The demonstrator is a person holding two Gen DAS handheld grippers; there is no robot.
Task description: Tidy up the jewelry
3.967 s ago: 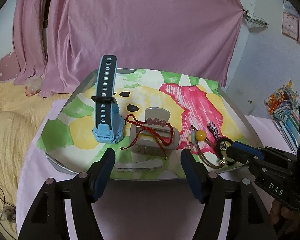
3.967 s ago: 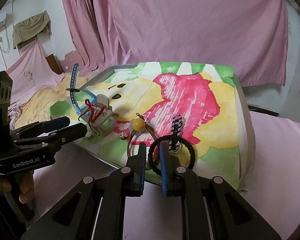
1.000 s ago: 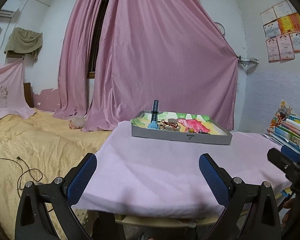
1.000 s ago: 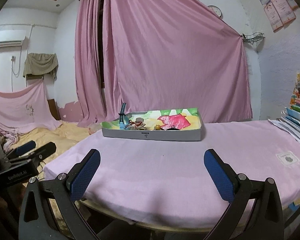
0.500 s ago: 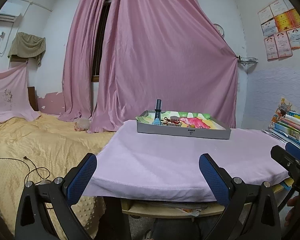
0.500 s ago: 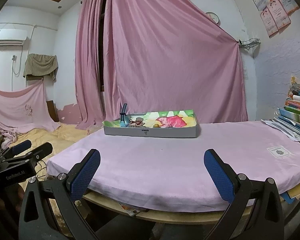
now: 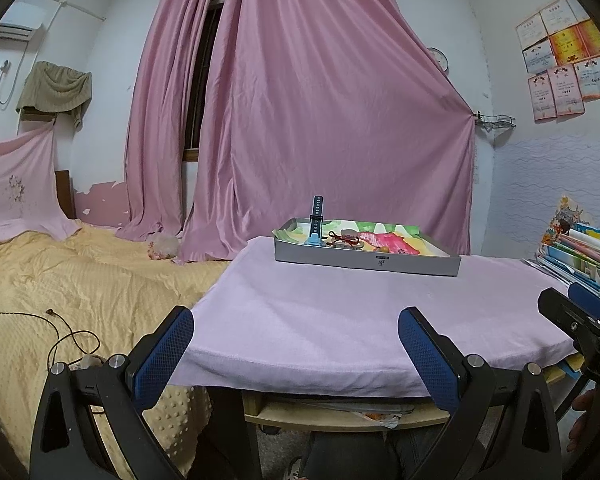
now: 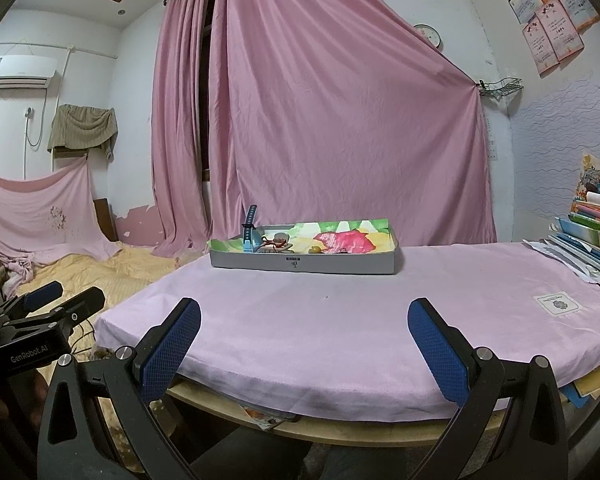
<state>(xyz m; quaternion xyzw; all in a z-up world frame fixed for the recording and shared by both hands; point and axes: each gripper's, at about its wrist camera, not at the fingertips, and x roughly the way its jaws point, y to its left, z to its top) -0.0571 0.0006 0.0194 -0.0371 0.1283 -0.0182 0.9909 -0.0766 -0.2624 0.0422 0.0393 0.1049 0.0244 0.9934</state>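
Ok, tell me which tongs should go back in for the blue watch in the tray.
Left, marginally. The blue watch stands at the tray's left end, nearer the left tongs. Both tongs are open, empty and well back off the table; the right tongs would cross more of the tray.

The grey tray [image 8: 304,265] sits at the far side of the table, and the pink cloth [image 8: 340,320] on its near side lies bare, an open stretch for any approach. Inside the tray, an upright blue watch strap [image 8: 250,229] and a cluster of small pieces crowd its left end; the right end is flat. Right of the tray, a stack of books [image 8: 592,236] blocks the table edge. Behind the tray hangs a pink curtain [image 8: 340,120].
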